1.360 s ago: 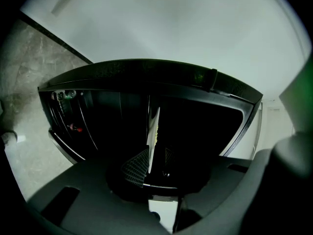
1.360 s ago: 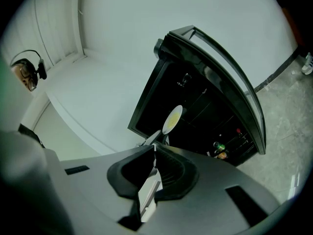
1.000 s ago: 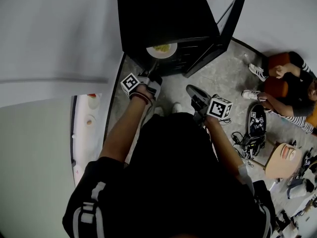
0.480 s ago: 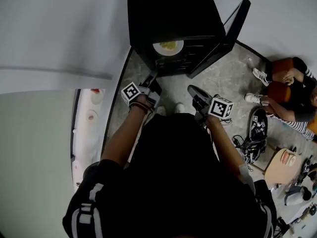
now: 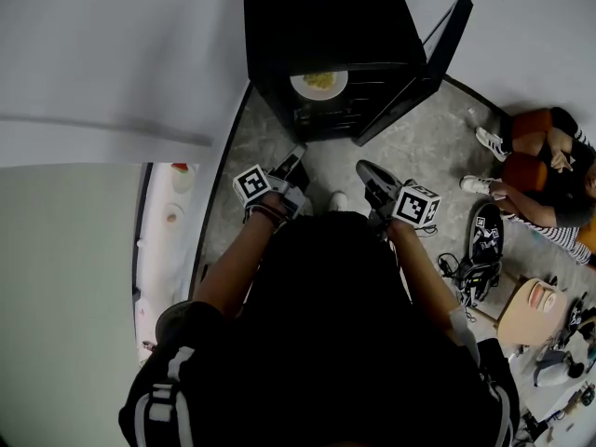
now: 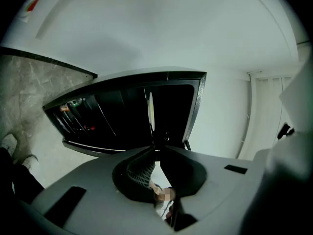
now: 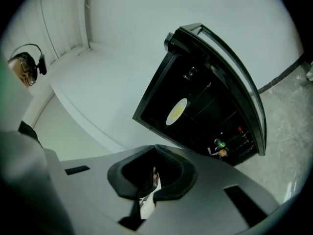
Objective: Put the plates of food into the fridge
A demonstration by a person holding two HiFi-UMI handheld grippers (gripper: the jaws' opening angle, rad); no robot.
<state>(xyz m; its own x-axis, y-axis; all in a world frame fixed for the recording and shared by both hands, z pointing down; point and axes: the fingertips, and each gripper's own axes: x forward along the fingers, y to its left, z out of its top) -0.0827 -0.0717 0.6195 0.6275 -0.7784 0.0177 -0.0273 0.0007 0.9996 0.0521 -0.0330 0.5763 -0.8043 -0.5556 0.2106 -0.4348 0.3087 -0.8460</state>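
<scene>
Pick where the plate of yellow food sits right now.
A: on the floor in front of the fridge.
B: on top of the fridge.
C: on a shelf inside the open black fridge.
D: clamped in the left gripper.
C: the plate lies on a shelf inside the fridge, whose door stands open; the right gripper view shows it there too.

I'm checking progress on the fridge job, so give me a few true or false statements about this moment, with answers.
1. The door of the fridge stands open. True.
2. A plate of yellow food sits inside the fridge. True.
3. The right gripper holds a plate. False: its jaws are together, with nothing between them.
4. The fridge is white. False: it is black.
</scene>
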